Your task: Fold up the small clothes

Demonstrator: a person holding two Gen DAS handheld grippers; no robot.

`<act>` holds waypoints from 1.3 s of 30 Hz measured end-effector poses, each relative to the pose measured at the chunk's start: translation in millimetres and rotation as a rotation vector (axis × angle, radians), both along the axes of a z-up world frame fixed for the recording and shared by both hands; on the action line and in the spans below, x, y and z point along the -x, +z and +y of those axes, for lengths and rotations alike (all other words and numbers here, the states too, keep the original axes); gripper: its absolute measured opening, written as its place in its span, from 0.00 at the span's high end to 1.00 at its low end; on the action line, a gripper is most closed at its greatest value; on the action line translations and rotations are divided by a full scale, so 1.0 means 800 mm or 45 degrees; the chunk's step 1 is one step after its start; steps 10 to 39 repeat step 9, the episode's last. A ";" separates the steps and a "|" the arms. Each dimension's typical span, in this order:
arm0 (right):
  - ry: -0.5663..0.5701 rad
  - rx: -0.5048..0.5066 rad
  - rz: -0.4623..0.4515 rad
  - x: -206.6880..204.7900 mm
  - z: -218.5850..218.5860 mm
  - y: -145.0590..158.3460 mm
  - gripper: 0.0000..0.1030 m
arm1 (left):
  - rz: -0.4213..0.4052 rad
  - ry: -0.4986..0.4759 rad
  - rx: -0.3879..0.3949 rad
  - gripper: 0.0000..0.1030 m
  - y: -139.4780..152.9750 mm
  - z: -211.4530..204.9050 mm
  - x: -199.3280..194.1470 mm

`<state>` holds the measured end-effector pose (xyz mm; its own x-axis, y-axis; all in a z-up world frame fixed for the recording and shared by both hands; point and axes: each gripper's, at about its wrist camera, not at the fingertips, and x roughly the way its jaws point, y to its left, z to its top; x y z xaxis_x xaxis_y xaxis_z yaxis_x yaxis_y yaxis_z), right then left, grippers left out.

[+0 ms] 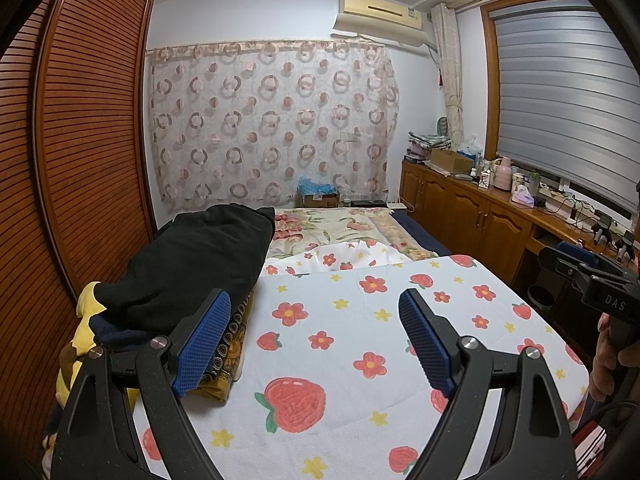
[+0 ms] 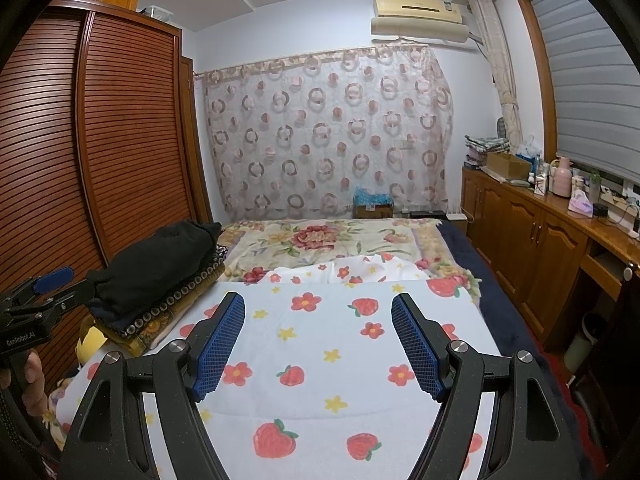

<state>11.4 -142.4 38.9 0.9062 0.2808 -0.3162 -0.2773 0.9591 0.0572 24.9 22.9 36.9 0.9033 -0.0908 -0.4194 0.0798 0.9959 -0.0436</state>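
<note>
A white cloth printed with strawberries and red flowers [image 1: 340, 332] [image 2: 340, 344] lies spread flat over the near end of the bed. My left gripper [image 1: 316, 312] hovers above it, open, with nothing between its blue pads. My right gripper [image 2: 318, 314] also hangs open and empty over the same cloth. At the left bed edge sits a pile of clothes with a black garment [image 1: 192, 264] [image 2: 156, 264] on top of patterned yellow-brown fabric [image 1: 228, 356]. Each gripper shows at the edge of the other's view, held by a hand.
A slatted wooden wardrobe [image 1: 80, 140] runs along the left of the bed. A floral bedspread [image 2: 320, 240] covers the far half. Wooden cabinets [image 2: 532, 240] with bottles and boxes line the right wall under a window blind. A circle-patterned curtain [image 1: 272, 120] hangs at the back.
</note>
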 end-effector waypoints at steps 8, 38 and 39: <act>0.005 -0.001 0.001 -0.001 -0.001 0.000 0.25 | -0.001 0.001 -0.003 0.16 0.000 -0.001 0.001; 0.006 -0.002 0.001 -0.001 -0.001 0.000 0.25 | 0.000 0.000 -0.001 0.16 -0.001 0.000 0.000; 0.006 -0.002 0.001 -0.001 -0.001 0.000 0.25 | 0.000 0.000 -0.001 0.16 -0.001 0.000 0.000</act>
